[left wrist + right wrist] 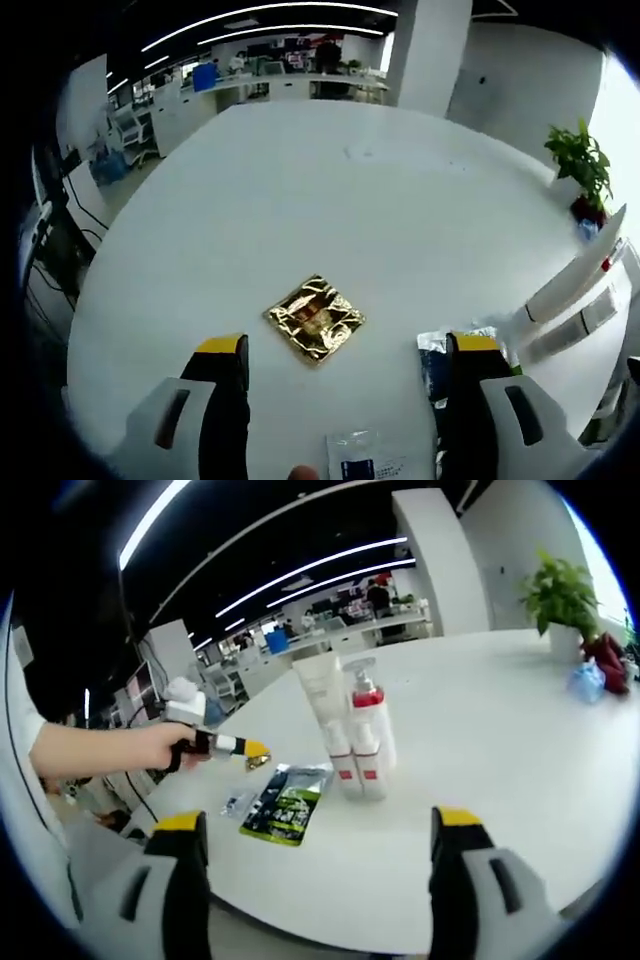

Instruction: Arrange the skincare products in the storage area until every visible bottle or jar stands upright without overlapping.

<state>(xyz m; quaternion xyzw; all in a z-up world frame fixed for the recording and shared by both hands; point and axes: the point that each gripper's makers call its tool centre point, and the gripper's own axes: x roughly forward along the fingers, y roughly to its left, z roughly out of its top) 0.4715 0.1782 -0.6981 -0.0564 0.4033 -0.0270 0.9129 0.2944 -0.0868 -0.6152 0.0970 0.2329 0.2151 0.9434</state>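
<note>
Table (520,740), white and round, carries everything.

Containers: two, upright, touching, well in from the near edge. Tube (325,715) stands cap-down, soft-walled I judge, likely to tip; grip low on the body. Pump bottle (368,730), red collar, stiffer plastic, probably slick; take it at the body, not the pump head.

Sachets: three counted, flat. Green-black sachet (288,802) lies just beside the containers toward the near edge. Gold foil sachet (314,318) lies mid-table ahead of the left gripper (345,350). White-blue sachet (366,460) sits at the near edge between its jaws. All thin, light, crinkly; pinch an edge. A silvery pack by its right jaw is too hidden to name.

Left gripper: jaws spread, empty.
Right gripper (315,830): jaws wide apart, empty, short of the containers.
</note>
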